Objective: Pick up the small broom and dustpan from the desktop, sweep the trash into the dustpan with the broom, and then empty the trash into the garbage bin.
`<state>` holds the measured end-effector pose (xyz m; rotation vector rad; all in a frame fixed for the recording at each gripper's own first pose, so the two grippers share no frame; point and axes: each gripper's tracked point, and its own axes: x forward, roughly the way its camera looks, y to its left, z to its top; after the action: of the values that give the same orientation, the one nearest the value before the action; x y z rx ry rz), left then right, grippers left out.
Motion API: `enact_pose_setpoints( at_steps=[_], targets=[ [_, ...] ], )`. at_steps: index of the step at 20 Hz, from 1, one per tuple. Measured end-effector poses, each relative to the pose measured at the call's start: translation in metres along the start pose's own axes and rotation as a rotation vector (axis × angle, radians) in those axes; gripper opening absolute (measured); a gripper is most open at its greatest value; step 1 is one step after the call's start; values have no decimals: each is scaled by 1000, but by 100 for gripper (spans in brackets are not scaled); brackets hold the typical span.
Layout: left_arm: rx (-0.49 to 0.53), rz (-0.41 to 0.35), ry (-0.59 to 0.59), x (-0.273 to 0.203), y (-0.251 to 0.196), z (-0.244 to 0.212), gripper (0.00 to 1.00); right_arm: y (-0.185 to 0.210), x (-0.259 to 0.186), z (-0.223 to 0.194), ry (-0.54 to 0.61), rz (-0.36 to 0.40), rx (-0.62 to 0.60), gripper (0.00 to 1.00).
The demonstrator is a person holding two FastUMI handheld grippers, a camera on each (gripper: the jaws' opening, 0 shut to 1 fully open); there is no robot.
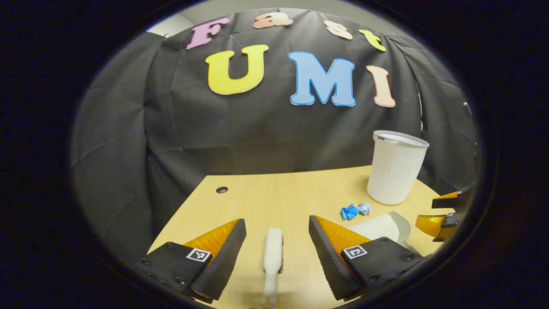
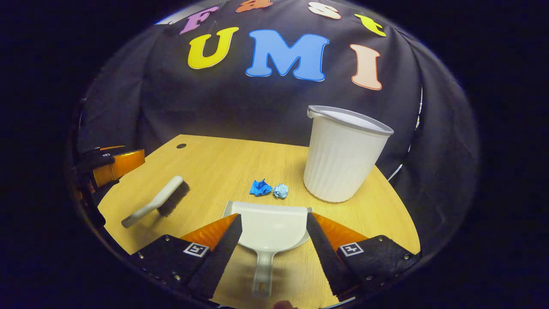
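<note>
Desk (image 2: pixel 206 163): broom (image 2: pixel 161 201) lies left, dustpan (image 2: pixel 268 227) near front edge at centre | two trash wads (image 2: pixel 268 189) side by side just behind dustpan's mouth | garbage bin (image 2: pixel 343 154) upright behind-right of dustpan, right of wads | cable hole (image 2: pixel 181 146) in far-left corner.

Left gripper (image 1: pixel 277 227) hangs wide open over the broom (image 1: pixel 272 253), bare desktop (image 1: pixel 274 193) on both sides of the handle, nothing crowding it. Right gripper (image 2: pixel 273 221) spreads either side of the dustpan (image 2: pixel 268 225), handle free between the fingers. Ahead of the pan's lip, two paper scraps (image 2: pixel 268 189) sit just beside each other, open wood all round. The garbage bin (image 2: pixel 343 154) stands upright near the far right edge, walling that side, possibly close to the black cloth behind.
</note>
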<state>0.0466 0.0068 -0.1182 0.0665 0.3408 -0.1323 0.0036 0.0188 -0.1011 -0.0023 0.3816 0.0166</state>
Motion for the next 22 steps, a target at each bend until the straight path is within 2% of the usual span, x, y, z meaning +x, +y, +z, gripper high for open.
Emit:
enact_pose_setpoints(
  at_steps=[2, 3, 4, 8, 9, 10, 11, 13, 16, 17, 19, 21, 22],
  targets=[
    [14, -11, 82, 5, 4, -21, 96, 1, 2, -12, 57, -6, 10, 94],
    [8, -17, 122, 8, 6, -31, 99, 2, 4, -19, 85, -8, 15, 95],
    [-4, -27, 174, 10, 7, -43, 96, 2, 5, -24, 112, -11, 18, 95],
    [-15, -52, 332, 13, 13, -82, 99, 3, 8, -43, 210, 0, 39, 95],
    [-13, -59, 361, 13, 13, -89, 96, 3, 9, -49, 236, 2, 51, 95],
    [-9, -66, 389, 13, 13, -96, 100, 4, 9, -53, 260, 6, 67, 94],
    [-7, -75, 425, 12, 12, -107, 96, 5, 10, -60, 291, 11, 83, 95],
    [-13, -88, 489, 10, 8, -123, 98, 8, 15, -73, 340, 23, 117, 95],
    [-5, -87, 537, 11, 9, -137, 100, 8, 17, -81, 382, 26, 145, 95],
    [-3, -91, 557, 11, 8, -144, 96, 7, 19, -84, 397, 25, 150, 95],
    [-2, -93, 603, 13, 7, -157, 96, 9, 24, -92, 434, 29, 157, 95],
    [2, -96, 639, 16, 5, -167, 100, 12, 31, -98, 465, 38, 161, 96],
    [1, -107, 649, 18, 2, -169, 97, 14, 35, -102, 485, 44, 163, 96]
  ],
)
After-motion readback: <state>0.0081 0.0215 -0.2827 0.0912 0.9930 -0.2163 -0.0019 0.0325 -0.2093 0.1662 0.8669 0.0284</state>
